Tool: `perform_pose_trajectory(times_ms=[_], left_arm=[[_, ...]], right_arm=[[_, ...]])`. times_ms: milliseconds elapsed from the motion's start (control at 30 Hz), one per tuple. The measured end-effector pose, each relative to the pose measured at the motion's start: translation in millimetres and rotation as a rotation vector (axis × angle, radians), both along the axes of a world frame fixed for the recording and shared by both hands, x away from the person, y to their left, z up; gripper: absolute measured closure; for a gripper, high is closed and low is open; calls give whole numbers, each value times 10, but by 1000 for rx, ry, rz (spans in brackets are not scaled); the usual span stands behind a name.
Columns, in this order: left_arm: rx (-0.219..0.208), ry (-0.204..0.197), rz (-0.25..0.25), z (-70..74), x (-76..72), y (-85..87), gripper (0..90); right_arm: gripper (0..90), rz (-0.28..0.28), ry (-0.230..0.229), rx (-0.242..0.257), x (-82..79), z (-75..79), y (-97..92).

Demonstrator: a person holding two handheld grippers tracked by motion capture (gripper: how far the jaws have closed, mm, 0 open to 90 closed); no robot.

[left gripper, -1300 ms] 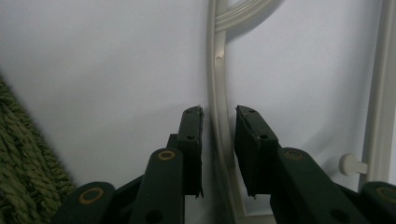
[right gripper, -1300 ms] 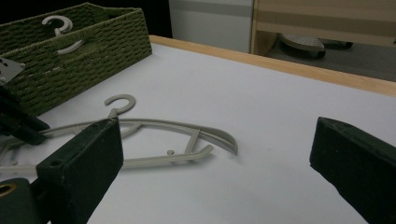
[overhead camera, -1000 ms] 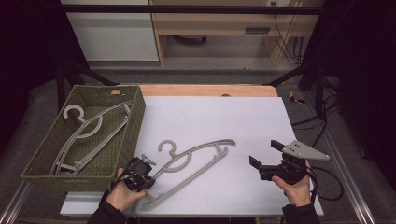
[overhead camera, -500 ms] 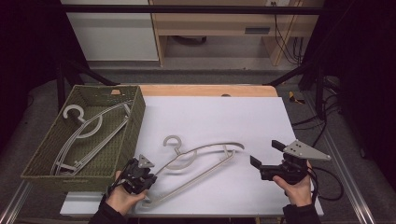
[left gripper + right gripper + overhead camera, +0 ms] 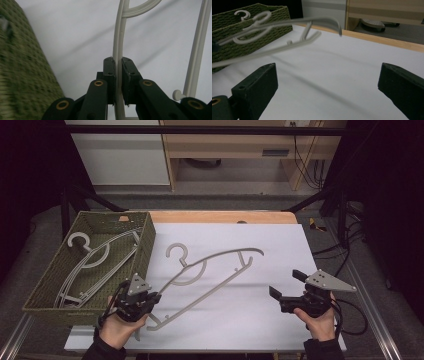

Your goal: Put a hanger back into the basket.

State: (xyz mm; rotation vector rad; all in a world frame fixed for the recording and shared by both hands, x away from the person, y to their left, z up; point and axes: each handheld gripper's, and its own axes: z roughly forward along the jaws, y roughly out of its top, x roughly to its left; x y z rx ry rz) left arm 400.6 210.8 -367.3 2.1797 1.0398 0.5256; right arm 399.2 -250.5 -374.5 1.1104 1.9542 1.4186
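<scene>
A white sheet covers the table [image 5: 260, 320], with a wooden edge along the far side and dark floor around it. One woven green basket [image 5: 55, 285] sits at the left, holding what look like two pale hangers [image 5: 92, 262], though the stack is hard to separate. A third hanger [image 5: 215, 270] hangs tilted above the sheet, hook toward the basket, one end clamped tight in the left gripper [image 5: 150, 301]. The right gripper [image 5: 286, 285] rests near the table's right edge, jaws wide apart, gripping nothing
</scene>
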Motion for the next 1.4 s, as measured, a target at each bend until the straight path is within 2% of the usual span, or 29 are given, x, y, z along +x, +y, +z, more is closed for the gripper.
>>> perform_pose_trajectory(times_ms=[167,300,367,500,533,733,800,1033,1167,1400], left_arm=[[-14,-65,24,308,24,101,826],[-25,-87,30,499,95,204,826],[-21,-104,37,556,144,256,825],[-33,-102,54,645,257,387,826],[-47,-108,65,660,283,415,826],[-11,-132,100,794,411,630,826],[-14,-140,113,821,459,708,826],[25,-130,149,850,619,1019,825],[51,-134,169,815,707,1181,825],[76,-107,230,692,814,1504,825]], right_arm=[[29,5,3,-3,3,-6,8],[28,1,1,-2,8,-9,3],[26,1,2,-4,9,-13,6],[26,2,5,-4,18,-26,11],[26,0,8,-5,20,-28,12],[27,5,10,-8,31,-41,12],[27,2,12,-8,34,-44,15],[27,5,18,-9,40,-51,14],[27,5,13,-10,41,-46,25],[27,7,15,-11,44,-49,15]])
